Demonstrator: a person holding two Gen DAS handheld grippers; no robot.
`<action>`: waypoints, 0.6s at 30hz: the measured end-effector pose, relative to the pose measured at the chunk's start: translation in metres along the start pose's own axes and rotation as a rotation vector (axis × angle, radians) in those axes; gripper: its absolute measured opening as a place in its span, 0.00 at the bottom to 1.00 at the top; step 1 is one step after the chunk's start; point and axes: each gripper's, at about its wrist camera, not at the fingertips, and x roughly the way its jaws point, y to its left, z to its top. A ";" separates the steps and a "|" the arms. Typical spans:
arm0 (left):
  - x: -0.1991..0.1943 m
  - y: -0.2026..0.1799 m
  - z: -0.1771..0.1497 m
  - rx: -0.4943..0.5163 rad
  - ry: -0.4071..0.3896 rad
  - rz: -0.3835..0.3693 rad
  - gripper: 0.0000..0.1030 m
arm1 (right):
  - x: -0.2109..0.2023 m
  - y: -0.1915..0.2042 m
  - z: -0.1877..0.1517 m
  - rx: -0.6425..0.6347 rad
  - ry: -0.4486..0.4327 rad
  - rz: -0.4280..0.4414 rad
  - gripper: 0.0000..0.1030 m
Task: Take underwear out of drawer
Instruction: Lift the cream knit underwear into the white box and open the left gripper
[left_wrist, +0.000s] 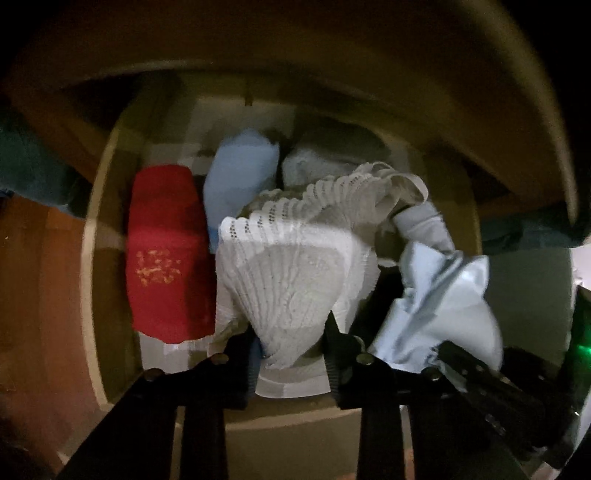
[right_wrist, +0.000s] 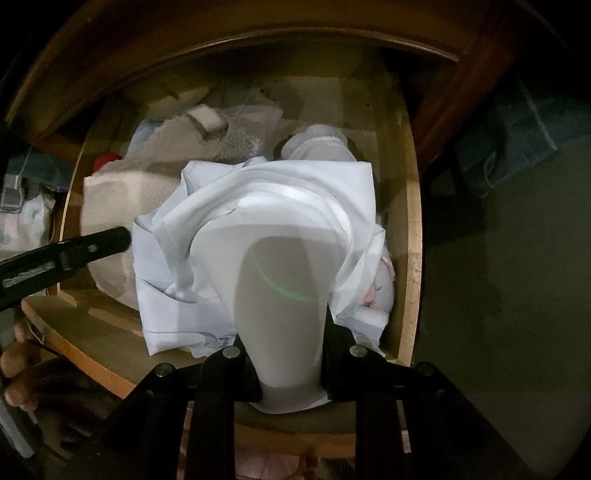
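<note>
A: Left tongs (left_wrist: 290, 343), seen over an open wooden drawer (left_wrist: 88, 236): jaws pinched on the lower edge of a white ribbed pair of underwear (left_wrist: 291, 266), which fans out ahead of the tips. Just left of those tongs lies a folded red pair (left_wrist: 166, 254), untouched; ahead of them, a pale blue roll (left_wrist: 240, 173) deeper in the drawer.

B: And to the right?

A: Right tongs (right_wrist: 288, 369), pointing straight down, closed on a smooth pale blue pair of underwear (right_wrist: 258, 229). The cloth bunches between the jaws and drapes down over the clothes in the drawer, so most of it is not yet out. From the left wrist view that same pale blue pair sits just right of the left tongs.

B: So each pair of tongs has its own garment. How should the lift go?

A: My reading: raise both straight up, slowly, until each hem clears the drawer's front edge. The white pair is held only by a thin edge, so a jerk could slip it free. The two garments touch near the right of the left tongs; parting the hands a little as they rise should keep one from dragging the other.

B: Anything else at risk?

A: The folded red pair, close by, could be snagged.
</note>
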 end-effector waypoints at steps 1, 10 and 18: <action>-0.007 0.000 -0.002 0.006 -0.015 0.005 0.28 | 0.000 0.000 0.000 0.004 -0.008 0.006 0.20; -0.042 -0.010 -0.019 0.031 -0.077 0.031 0.28 | -0.003 0.003 -0.004 -0.002 -0.068 -0.025 0.17; -0.083 0.001 -0.024 0.029 -0.130 0.027 0.28 | -0.018 0.001 -0.004 0.027 -0.179 -0.066 0.15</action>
